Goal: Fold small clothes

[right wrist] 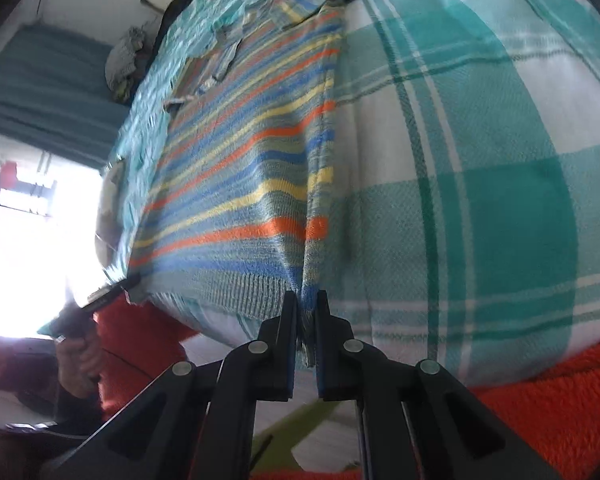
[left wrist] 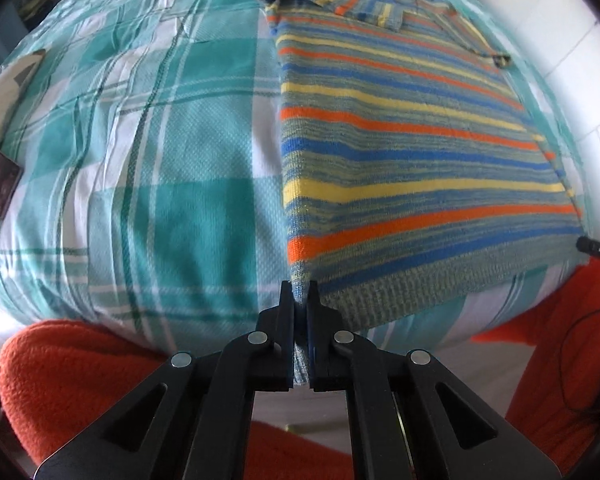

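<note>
Both grippers, left gripper (left wrist: pixel 300 294) and right gripper (right wrist: pixel 304 302), pinch the striped sweater's (left wrist: pixel 400 128) ribbed hem corners.

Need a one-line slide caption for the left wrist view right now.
Left hand-held gripper shut on the ribbed hem corner of a striped sweater lying flat on a teal plaid bedsheet.

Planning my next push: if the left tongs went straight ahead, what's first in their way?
The striped sweater itself: the left tongs are shut on its hem corner, so it would likely bunch up over the plaid bedsheet.
</note>
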{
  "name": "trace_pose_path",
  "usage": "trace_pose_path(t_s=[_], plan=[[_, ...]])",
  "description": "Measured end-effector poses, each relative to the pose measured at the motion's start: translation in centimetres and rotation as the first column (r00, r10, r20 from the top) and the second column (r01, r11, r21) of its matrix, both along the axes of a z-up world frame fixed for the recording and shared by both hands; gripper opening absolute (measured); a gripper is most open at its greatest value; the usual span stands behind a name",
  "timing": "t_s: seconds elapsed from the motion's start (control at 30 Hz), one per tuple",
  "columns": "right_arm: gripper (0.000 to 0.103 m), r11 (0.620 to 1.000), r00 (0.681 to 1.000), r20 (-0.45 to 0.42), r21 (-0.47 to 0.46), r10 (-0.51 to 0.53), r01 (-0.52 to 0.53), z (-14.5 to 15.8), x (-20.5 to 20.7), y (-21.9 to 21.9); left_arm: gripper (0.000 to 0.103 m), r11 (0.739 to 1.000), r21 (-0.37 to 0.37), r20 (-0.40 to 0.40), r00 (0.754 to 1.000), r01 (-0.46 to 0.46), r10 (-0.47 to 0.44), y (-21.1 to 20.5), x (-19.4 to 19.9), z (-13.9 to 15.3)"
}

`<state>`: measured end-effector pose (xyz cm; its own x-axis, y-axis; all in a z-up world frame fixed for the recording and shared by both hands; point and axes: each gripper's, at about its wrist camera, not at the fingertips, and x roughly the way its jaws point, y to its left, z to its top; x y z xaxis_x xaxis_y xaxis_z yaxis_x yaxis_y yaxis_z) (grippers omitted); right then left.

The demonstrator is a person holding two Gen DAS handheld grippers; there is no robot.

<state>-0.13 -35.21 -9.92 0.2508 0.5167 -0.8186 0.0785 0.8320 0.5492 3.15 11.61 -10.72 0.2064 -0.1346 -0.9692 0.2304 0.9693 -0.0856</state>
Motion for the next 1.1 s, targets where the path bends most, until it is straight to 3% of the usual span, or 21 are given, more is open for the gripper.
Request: trace_pose_path(t_s=[0.13, 0.27, 0.47, 0.83, 0.93, 1.1], plan=[[0.007, 0.998, 0.998, -0.065, -0.060, 0.023, -0.027, -1.2, -0.6, 0.5, 0.002, 0.997, 0.072, -0.063, 0.998, -0.002, 0.006, -0.1, -0.6, -2.7], [0.007, 0.997, 0.992, -0.128, -0.072, -0.021, 0.012, -4.4, -0.1, 0.1, 0.002, 0.991, 0.125, -0.085, 0.995, -0.037, 0.048, -0.7, 0.3, -5.0], [0.007, 0.992, 0.993, -0.117, -0.129, -0.026, 0.010, -5.6, -0.5, 0.3, 0.002, 0.985, 0.166, -0.056, 0.997, -0.043, 0.053, -2.3, 0.6, -5.7], [0.007, 0.989, 0.993, -0.105, -0.141, -0.052, 0.037, -5.6, -1.0, 0.8, 0.004, 0.983, 0.179, -0.042, 0.998, -0.046, 0.054, -2.9, 0.4, -6.2], [0.011, 0.989, 0.992, -0.110, -0.143, -0.060, 0.044, -5.3, -1.2, 0.8, 0.004, 0.983, 0.178, -0.042, 0.998, -0.045, 0.053, -2.9, 0.3, -6.3], [0.028, 0.983, 0.989, -0.125, -0.175, -0.076, 0.053, -4.6, -1.9, 0.5, 0.004, 0.981, 0.187, -0.040, 0.998, -0.042, 0.050, -3.0, 0.2, -6.0]])
